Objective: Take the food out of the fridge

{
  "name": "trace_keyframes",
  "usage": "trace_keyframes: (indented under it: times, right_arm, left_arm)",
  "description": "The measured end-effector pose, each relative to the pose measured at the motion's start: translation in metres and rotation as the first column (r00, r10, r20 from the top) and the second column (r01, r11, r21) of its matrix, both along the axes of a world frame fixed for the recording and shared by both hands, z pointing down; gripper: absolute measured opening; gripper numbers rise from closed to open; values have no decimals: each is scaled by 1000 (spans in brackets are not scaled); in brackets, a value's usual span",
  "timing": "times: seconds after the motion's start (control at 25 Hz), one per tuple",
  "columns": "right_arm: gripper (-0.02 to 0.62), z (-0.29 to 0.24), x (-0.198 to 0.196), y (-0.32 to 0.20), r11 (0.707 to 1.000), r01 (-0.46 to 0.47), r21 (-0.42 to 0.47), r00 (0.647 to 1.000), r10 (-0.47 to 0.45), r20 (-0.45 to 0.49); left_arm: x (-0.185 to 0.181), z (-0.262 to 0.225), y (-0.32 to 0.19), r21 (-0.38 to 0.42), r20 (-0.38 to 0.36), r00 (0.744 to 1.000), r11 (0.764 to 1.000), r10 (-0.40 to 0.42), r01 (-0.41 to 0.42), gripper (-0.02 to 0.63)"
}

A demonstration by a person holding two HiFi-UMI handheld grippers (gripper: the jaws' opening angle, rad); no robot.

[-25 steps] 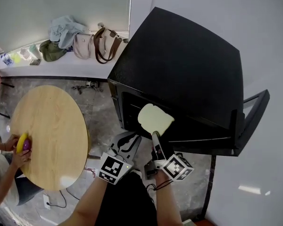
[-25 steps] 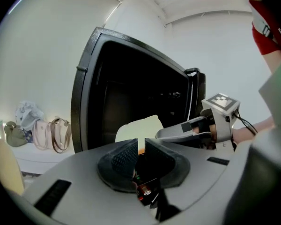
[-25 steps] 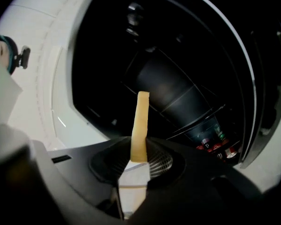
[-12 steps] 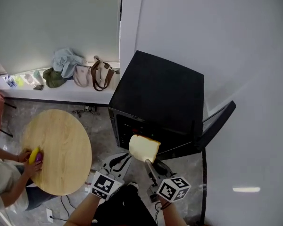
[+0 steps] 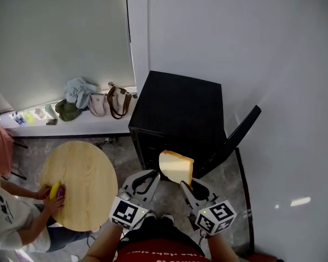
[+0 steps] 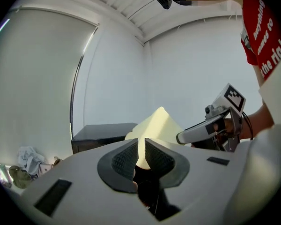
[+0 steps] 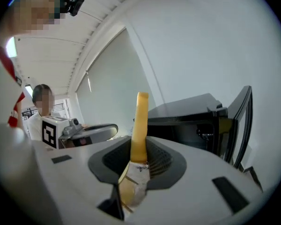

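Note:
A slice of pale bread (image 5: pixel 176 167) with a tan crust stands upright in my right gripper (image 5: pixel 185 184), whose jaws are shut on its lower edge. It hangs in the air in front of the black fridge (image 5: pixel 180 113), whose door (image 5: pixel 238 135) stands open to the right. In the right gripper view the bread (image 7: pixel 141 125) rises edge-on from the pads, with the fridge (image 7: pixel 192 116) beyond it. My left gripper (image 5: pixel 152 173) hangs just left of the bread, its jaws together with nothing in them. The left gripper view shows the bread (image 6: pixel 159 125) behind its pads (image 6: pixel 124 158).
A round wooden table (image 5: pixel 79 182) stands to the left, where a seated person's hand (image 5: pixel 50 198) holds a yellow and purple thing (image 5: pixel 56 191). Bags and clothes (image 5: pixel 98 100) lie on a ledge by the window. A grey wall runs behind and right of the fridge.
Both grippers have risen and drawn back from the fridge, the right one carrying the bread. The bread has rolled from lying flat to standing upright.

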State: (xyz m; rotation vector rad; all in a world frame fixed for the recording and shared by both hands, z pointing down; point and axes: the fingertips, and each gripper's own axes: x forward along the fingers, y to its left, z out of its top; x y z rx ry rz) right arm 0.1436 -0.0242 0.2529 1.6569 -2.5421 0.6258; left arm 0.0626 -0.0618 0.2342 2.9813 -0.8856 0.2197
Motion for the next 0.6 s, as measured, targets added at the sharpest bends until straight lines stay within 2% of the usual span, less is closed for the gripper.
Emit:
trace_keyframes:
  times: [0.6]
  right_arm:
    - [91, -29, -4, 8, 997, -25, 78, 997, 31, -73]
  left_arm:
    - [11, -19, 4, 29, -25, 998, 998, 60, -59, 28]
